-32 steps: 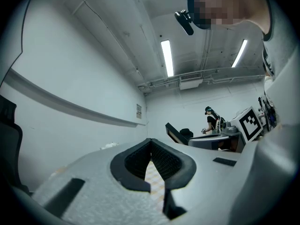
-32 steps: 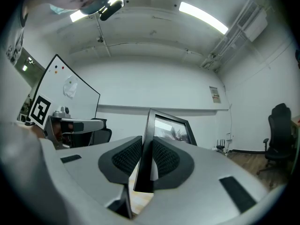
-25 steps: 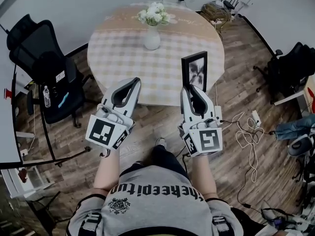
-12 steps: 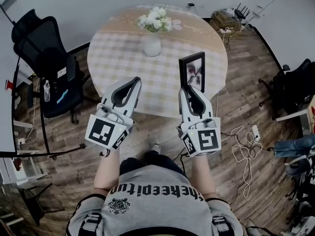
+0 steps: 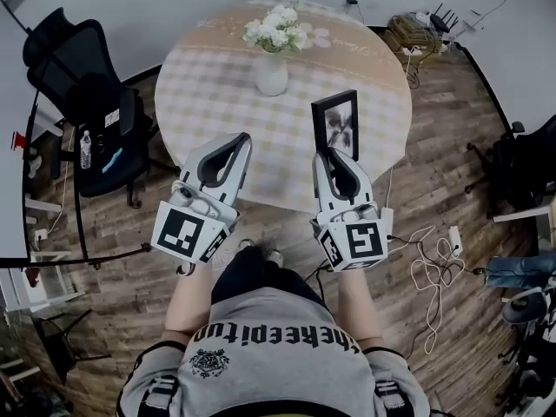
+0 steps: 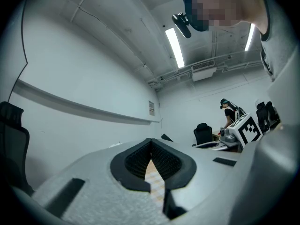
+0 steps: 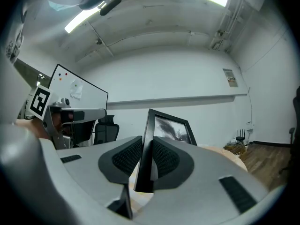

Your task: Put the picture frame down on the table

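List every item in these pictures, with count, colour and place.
table: one, round, beige checked cloth, centre ahead
vase: one, white, on the table's far half
flowers: one bunch, white, in the vase
picture frame: one, black, upright at the table's near right edge
office chairs: two, black, left of the table and at the right edge
cables: a tangle, white, on the floor at right
floor: one, brown wood, around the table
left tongs: one, white, shut and empty, at the table's near edge
right tongs: one, white, shut on the picture frame's lower part
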